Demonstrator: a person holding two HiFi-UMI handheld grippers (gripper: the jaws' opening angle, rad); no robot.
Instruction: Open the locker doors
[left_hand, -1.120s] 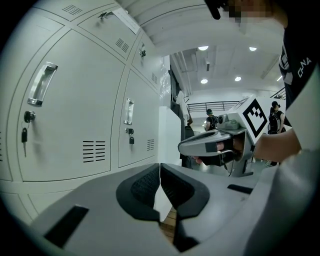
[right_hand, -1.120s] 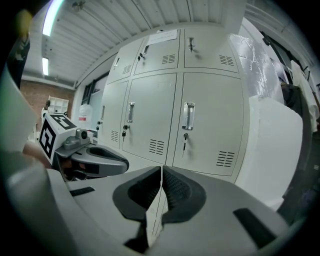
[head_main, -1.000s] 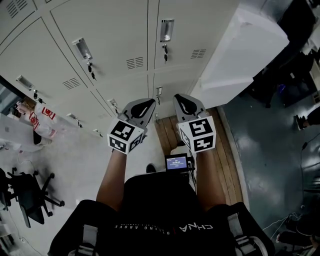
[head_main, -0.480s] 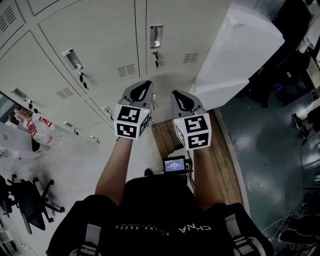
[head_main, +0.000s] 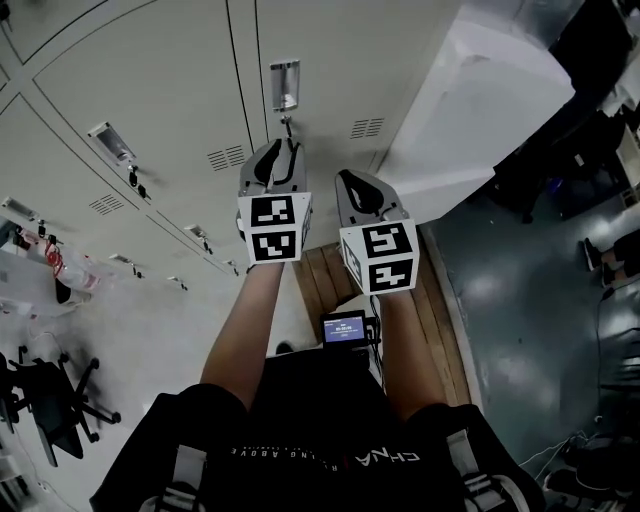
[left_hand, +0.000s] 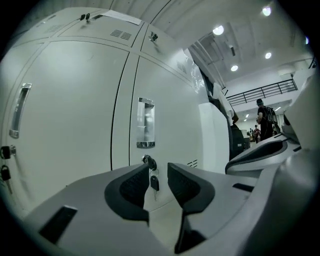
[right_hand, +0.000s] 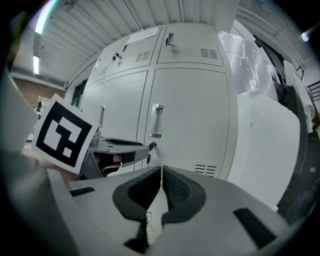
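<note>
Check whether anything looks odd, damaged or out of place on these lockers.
Nothing stands out. The locker doors look shut, flush and undented. A key hangs straight down from the lock under the recessed handle.

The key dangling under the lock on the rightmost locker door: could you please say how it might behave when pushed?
The key hangs loose beneath the lock, so it would probably swing aside. Small and thin, it looks light and likely stiff metal.
</note>
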